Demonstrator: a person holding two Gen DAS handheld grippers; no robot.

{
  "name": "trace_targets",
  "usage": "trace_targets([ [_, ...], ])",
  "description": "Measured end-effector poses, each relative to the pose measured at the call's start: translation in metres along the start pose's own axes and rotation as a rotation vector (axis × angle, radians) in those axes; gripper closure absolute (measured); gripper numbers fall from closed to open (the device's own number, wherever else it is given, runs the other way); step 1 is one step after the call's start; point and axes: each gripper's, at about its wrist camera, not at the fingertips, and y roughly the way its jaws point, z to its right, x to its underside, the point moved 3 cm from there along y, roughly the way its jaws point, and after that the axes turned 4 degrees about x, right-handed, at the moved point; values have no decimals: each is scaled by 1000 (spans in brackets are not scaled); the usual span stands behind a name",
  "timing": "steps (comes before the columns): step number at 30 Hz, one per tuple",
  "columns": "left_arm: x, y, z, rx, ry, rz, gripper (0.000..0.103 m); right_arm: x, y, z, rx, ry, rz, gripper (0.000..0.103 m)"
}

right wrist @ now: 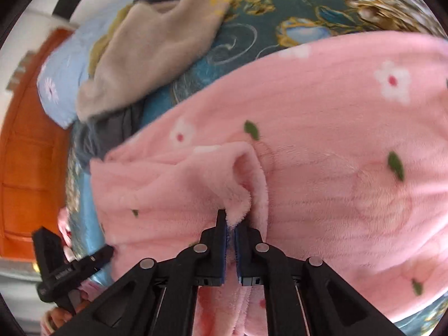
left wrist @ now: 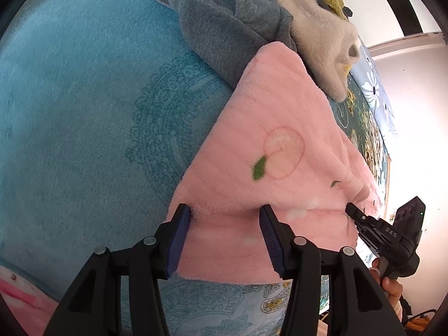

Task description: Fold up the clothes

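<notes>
1. The pink fleece garment [left wrist: 266, 168], with flowers and green leaves printed on it, lies spread on a bed covered by a teal blanket [left wrist: 84, 98].
2. The right gripper [right wrist: 230, 224] has its jaws pressed together on a bunched-up fold of the pink fleece, near the garment's edge.
3. The left gripper [left wrist: 224, 215] has its jaws spread wide, with the pink fabric lying between them; nothing's pinched.
4. Past the pink one there's a pile: a grey fleece piece [left wrist: 224, 14] and a beige fuzzy one [right wrist: 145, 56], touching its far corner.
</notes>
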Motion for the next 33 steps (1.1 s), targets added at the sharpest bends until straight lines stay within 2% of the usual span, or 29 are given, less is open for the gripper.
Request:
trace_targets([
  [3,-6,-8,2,-8,13,5,50,-2,-14,0,-15,-7,25,82],
  [5,-5,-19,16,26,71,29,50,-5,-28,2,2,-24,63,73],
  [7,-1,-23,42,100,161,9,50,-8,-39,11,-13,7,100,59],
  [9,6,-26,55,130,280,-26,50,-13,-44,21,-30,47,121,56],
  [10,0,-26,59,121,338,-49,50,-16,-45,24,-30,66,128,56],
  [11,10,-29,55,88,382,-81,50,-20,-46,27,-23,81,135,56],
  [13,25,-6,43,-43,426,-177,50,-26,-48,30,12,86,141,56],
  [15,23,-3,35,-53,412,-202,50,-27,-48,30,63,45,124,56],
  [19,15,-3,20,-43,370,-235,50,-21,-41,13,54,-104,75,55],
  [24,4,-5,5,-35,336,-262,50,-25,-33,-13,112,-222,100,55],
  [26,-1,-8,1,-40,341,-263,50,-30,-38,-22,94,-244,128,59],
  [28,-7,-10,-3,-41,342,-263,50,-30,-41,-34,40,-291,135,84],
  [29,-10,-12,-5,-40,340,-263,50,-29,-42,-38,38,-317,139,88],
  [30,-13,-13,-7,-38,338,-264,50,-28,-42,-39,58,-336,146,97],
  [33,-23,-17,-13,-35,337,-266,50,-28,-51,-27,55,-279,216,99],
])
